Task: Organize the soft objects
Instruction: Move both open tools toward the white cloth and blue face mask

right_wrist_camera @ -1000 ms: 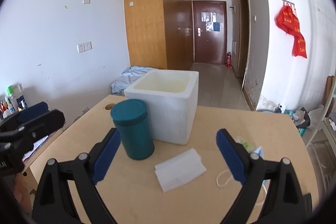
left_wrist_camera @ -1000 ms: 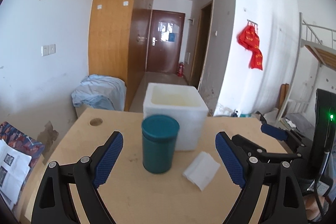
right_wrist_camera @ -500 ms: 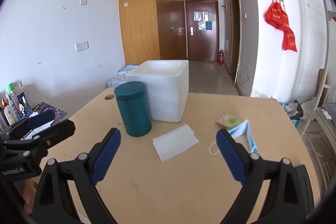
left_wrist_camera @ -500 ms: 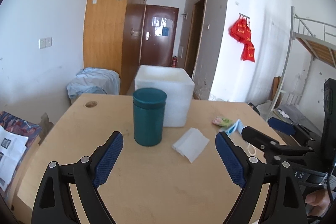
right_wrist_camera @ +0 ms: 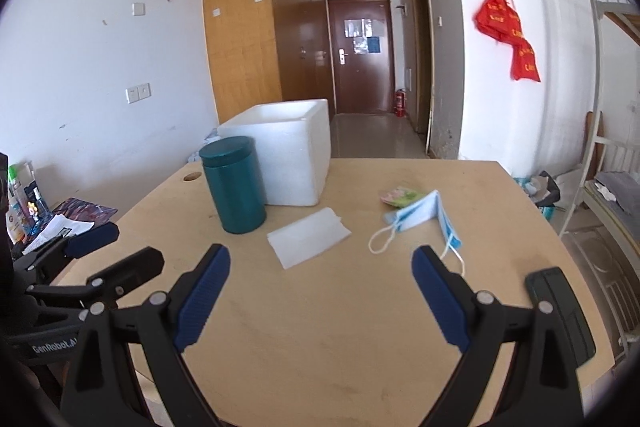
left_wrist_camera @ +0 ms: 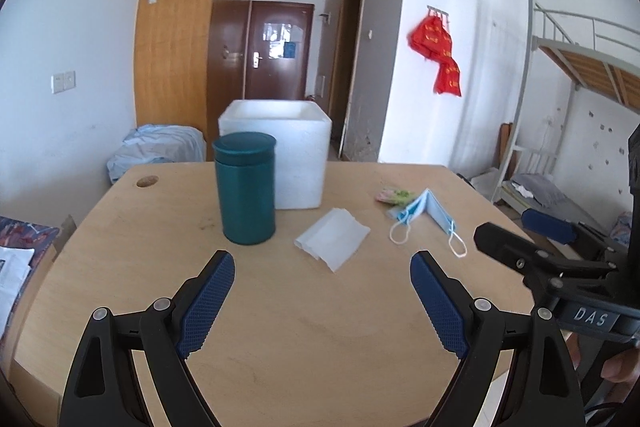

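Note:
On the wooden table lie a folded white tissue, a blue face mask with white ear loops, and a small green-pink packet. Behind them stand a white foam box and a teal lidded canister. My left gripper hangs open above the near table, well short of the tissue. My right gripper is open too, nothing between its fingers. Each gripper shows at the other view's edge.
A black device lies at the table's near right corner. A round cable hole sits at the far left. Papers and bottles stand left of the table, a bunk bed right, and a bundled blue sheet behind.
Both grippers have drawn back and sunk, so the canister, box and tissue look farther off. The mask and packet have come into both views. Jaws unchanged.

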A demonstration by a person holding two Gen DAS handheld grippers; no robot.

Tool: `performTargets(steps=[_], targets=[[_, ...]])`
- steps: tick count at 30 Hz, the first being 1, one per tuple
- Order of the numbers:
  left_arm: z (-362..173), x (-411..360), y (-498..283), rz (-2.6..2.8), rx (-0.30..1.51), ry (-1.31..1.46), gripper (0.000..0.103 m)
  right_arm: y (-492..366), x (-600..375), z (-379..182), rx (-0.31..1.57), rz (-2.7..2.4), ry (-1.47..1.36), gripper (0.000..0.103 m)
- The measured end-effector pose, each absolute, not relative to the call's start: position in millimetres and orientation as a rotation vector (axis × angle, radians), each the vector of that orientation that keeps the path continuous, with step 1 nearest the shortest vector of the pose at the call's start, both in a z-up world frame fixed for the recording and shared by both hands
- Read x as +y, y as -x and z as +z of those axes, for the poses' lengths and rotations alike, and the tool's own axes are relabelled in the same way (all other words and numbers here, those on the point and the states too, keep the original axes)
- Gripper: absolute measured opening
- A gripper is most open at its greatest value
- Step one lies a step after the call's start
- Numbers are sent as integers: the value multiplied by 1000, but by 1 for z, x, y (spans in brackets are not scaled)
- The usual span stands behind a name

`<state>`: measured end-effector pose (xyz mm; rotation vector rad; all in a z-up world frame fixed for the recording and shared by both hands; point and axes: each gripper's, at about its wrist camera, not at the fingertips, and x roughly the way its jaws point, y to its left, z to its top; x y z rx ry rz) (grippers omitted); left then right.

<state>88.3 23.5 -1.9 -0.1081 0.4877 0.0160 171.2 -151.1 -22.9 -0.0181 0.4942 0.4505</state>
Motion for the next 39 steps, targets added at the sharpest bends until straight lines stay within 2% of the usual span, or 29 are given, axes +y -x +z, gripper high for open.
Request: performTargets(steps=[13, 39], targets=[[-21, 3, -112, -44, 507, 74, 90, -178, -172, -32, 496, 364, 44, 95], [-49, -9, -221, -60, 627, 36, 90, -279, -187, -61, 646, 315, 33, 94]])
